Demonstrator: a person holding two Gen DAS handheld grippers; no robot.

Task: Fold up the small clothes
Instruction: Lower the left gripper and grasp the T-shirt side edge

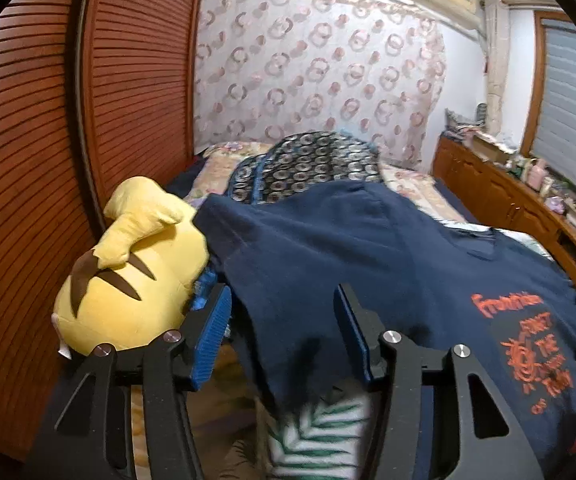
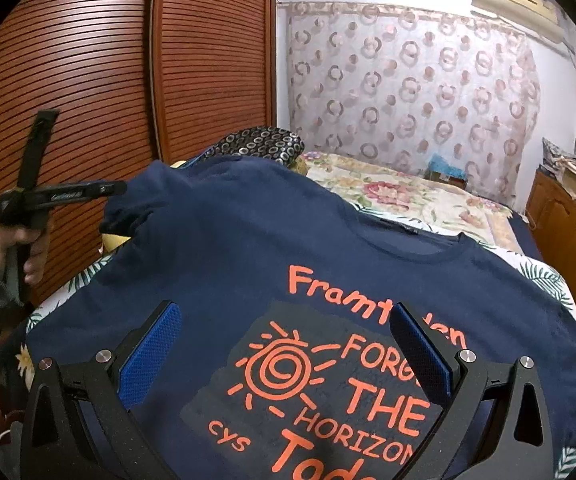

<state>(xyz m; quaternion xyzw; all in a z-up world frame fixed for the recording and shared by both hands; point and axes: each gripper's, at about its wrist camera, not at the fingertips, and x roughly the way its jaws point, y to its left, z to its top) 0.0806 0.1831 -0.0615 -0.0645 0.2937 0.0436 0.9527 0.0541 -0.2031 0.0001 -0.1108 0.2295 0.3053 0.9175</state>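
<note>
Right wrist view alone gives me the navy T-shirt (image 2: 288,272) spread on the floral bed (image 2: 407,196), orange print up, my right gripper (image 2: 288,352) gaping above it; my left gripper (image 2: 108,208) pinches a lifted sleeve. Left wrist view adds a yellow plush (image 1: 128,272) beside the soft cotton, blue ribbed pads (image 1: 212,340) apart around the sleeve

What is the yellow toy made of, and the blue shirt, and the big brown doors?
The yellow toy looks like soft plush: fuzzy matte surface, stuffed rounded shape. The blue shirt looks like knit cotton-type cloth, matte and draping, with orange print that seems rubbery. The brown doors look like varnished wood slats with a slight sheen, though possibly laminate.
</note>
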